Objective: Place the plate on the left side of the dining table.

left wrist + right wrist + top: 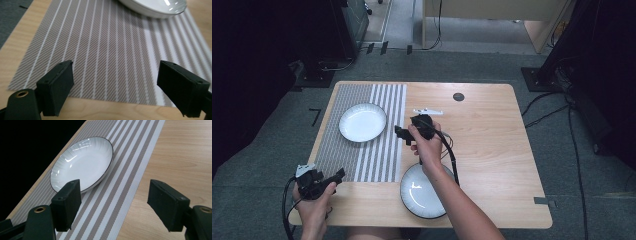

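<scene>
A wooden desk (492,125) fills the frame's middle, with a striped mat (362,150) on its left half. One white plate (362,122) sits on the mat's upper part, and another plate (417,195) lies on bare wood at lower centre. A dark round disc (458,97) is near the desk's top edge.

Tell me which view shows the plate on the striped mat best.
The right gripper view: the plate on the mat fills its centre, whole rim visible, empty. The high view shows it whole but small. The left gripper view catches just its near edge at the top, beyond the striped mat.
</scene>
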{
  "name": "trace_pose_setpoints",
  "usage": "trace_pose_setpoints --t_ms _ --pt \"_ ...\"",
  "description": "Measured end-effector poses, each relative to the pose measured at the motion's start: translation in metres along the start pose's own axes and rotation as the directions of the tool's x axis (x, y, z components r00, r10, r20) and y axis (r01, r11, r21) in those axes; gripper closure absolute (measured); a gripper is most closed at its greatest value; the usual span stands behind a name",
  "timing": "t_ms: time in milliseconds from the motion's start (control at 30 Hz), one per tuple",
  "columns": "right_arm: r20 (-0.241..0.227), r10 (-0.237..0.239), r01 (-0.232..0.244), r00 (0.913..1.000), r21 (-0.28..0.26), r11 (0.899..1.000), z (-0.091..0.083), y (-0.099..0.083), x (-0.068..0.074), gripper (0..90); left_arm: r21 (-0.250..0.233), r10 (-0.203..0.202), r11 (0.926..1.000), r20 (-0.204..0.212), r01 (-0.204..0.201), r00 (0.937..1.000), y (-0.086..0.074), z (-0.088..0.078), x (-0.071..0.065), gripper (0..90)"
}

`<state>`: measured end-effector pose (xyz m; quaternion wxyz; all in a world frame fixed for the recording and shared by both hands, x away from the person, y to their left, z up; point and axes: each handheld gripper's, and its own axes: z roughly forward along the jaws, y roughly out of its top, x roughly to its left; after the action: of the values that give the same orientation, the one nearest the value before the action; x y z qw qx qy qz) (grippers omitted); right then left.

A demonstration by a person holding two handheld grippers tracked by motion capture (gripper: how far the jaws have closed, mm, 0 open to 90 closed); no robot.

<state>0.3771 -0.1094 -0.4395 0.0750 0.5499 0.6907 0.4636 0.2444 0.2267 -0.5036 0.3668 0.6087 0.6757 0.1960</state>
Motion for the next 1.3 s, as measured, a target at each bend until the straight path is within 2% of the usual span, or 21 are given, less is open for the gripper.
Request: trace_pose_setpoints --t_ms 67,133,233,333,400,467,500,533,600,733,900,1033,1300 --pt "-0.001 -0.004 0.004 1.0 0.002 1.0 -0.004 -0.002 -0.001 26.6 0.023 0.032 0.9992 -0.012 -0.031 0.9994 -0.004 0.002 0.001 13.5" --pt "0.001 -0.002 0.002 1.0 -0.003 1.0 -0.01 -0.004 -0.003 26.6 0.026 0.079 0.9966 -0.011 -0.079 0.9968 -0.007 0.002 0.002 13.5" --pt "-0.004 0.019 -0.019 0.9998 -0.013 1.0 -0.019 -0.007 -0.006 26.7 0.022 0.137 0.9904 -0.013 -0.137 0.9905 -0.009 0.003 0.002 13.0" --pt "-0.009 0.024 -0.024 0.9997 -0.023 0.999 -0.028 -0.011 -0.009 26.7 0.006 0.146 0.9893 -0.007 -0.146 0.9893 -0.012 0.004 0.002 10.1" --pt "-0.01 0.023 -0.024 0.9997 -0.026 0.999 -0.034 -0.014 -0.011 26.7 -0.001 0.163 0.9866 -0.02 -0.163 0.9864 -0.014 0.005 0.0 9.7" --pt "-0.016 0.027 -0.028 0.9995 -0.029 0.999 -0.041 -0.017 -0.014 26.7 0.009 0.21 0.9778 -0.059 -0.209 0.976 -0.016 0.007 -0.005 9.7" --pt "-0.016 0.027 -0.028 0.9995 -0.032 0.999 -0.044 -0.018 -0.016 26.7 0.031 0.255 0.967 -0.093 -0.253 0.9625 -0.017 0.009 -0.01 9.7" --pt "-0.015 0.03 -0.03 0.9994 -0.037 0.999 -0.049 -0.019 -0.018 26.7 0.037 0.27 0.9628 -0.1 -0.268 0.9577 -0.017 0.009 -0.012 9.3" --pt "-0.014 0.035 -0.035 0.9993 -0.05 0.998 -0.056 -0.021 -0.023 26.8 0.034 0.261 0.9654 -0.092 -0.258 0.961 -0.017 0.009 -0.01 9.3" --pt "-0.01 0.052 -0.053 0.9986 -0.078 0.996 -0.072 -0.027 -0.035 26.9 0.035 0.263 0.9649 -0.096 -0.26 0.9601 -0.017 0.01 -0.011 9.1" --pt "0.007 0.058 -0.057 0.9983 -0.082 0.995 -0.089 -0.039 -0.05 27.0 0.036 0.262 0.965 -0.096 -0.26 0.9602 -0.017 0.01 -0.011 9.1" --pt "0.048 0.044 -0.04 0.9979 -0.09 0.995 -0.099 -0.046 -0.059 27.2 0.036 0.262 0.9651 -0.097 -0.259 0.9603 -0.017 0.01 -0.011 9.1" --pt "0.084 0.08 -0.071 0.9932 -0.103 0.992 -0.123 -0.066 -0.086 27.3 0.035 0.261 0.9652 -0.097 -0.259 0.9604 -0.017 0.01 -0.011 9.1"
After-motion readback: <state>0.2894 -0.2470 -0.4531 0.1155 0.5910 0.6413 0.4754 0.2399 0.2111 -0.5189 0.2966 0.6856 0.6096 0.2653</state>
